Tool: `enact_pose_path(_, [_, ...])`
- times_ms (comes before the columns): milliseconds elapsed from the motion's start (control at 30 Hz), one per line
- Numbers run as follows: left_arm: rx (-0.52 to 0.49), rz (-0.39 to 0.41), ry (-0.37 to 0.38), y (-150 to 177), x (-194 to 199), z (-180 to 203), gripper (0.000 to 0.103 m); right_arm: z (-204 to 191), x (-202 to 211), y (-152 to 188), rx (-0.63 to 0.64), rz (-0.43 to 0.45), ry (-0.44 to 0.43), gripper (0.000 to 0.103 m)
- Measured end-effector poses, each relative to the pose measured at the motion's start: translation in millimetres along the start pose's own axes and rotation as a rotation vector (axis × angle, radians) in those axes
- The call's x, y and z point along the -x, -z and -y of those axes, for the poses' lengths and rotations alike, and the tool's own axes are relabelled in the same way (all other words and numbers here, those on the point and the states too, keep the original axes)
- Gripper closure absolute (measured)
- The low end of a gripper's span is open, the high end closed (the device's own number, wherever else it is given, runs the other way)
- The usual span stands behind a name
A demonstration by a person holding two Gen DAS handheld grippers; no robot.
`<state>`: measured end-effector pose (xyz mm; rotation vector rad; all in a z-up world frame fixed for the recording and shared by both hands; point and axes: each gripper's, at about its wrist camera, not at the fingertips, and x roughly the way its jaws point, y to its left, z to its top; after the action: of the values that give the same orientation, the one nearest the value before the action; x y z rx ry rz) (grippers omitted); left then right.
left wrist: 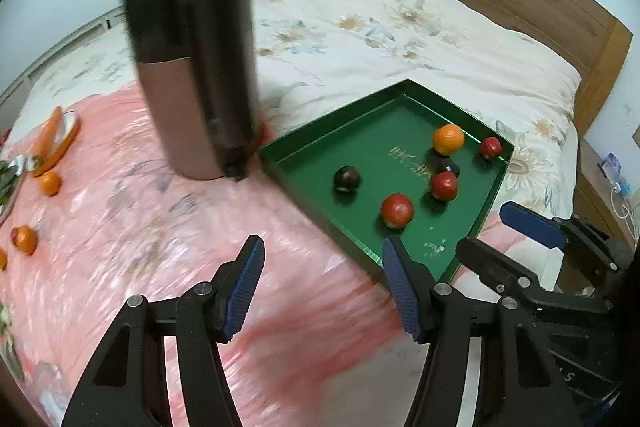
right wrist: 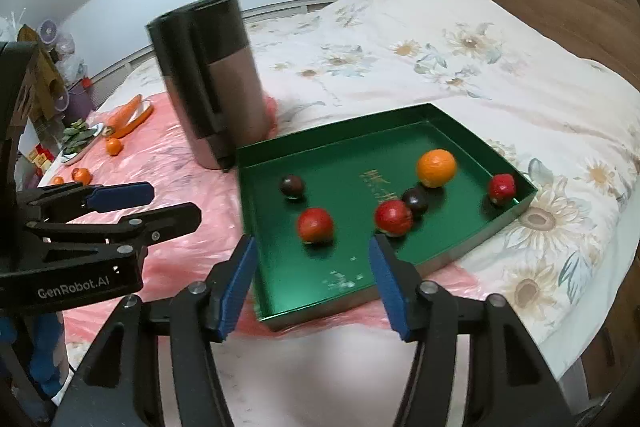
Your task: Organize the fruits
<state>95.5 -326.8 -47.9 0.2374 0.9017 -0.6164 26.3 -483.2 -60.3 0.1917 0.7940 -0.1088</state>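
Hovering over bed: left gripper (left wrist: 322, 291) jaws part-open, empty; right gripper (right wrist: 312, 281) jaws wide, empty. Green tray (right wrist: 460, 125) centre-right holds orange (right wrist: 436, 168), red fruits, dark ones. Loose tangerine (right wrist: 113, 146) upper left. Round, smooth, likely rolls; grip across middle, gently.

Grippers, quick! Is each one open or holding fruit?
Left gripper: open, holding nothing.
Right gripper: open, holding nothing.
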Motion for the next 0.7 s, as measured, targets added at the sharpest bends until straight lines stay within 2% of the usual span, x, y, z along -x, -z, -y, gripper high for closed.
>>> enact_pose_path(100, [0.015, 0.015, -0.028, 11.9, 17.4, -9.1, 0.046, -11.1, 5.9, 1.4, 0.004, 0.002, -0.013, 0.008])
enact_pose_path(300, [0.037, 0.042, -0.089, 37.0, 46.6, -23.6, 0.043, -42.7, 17.4, 6.4, 0.043, 0.003, -0.052, 0.008])
enact_pose_path(700, [0.106, 0.088, -0.154, 74.7, 90.8, -58.7, 0.042, -98.5, 41.3, 16.5, 0.143, 0.012, -0.093, 0.007])
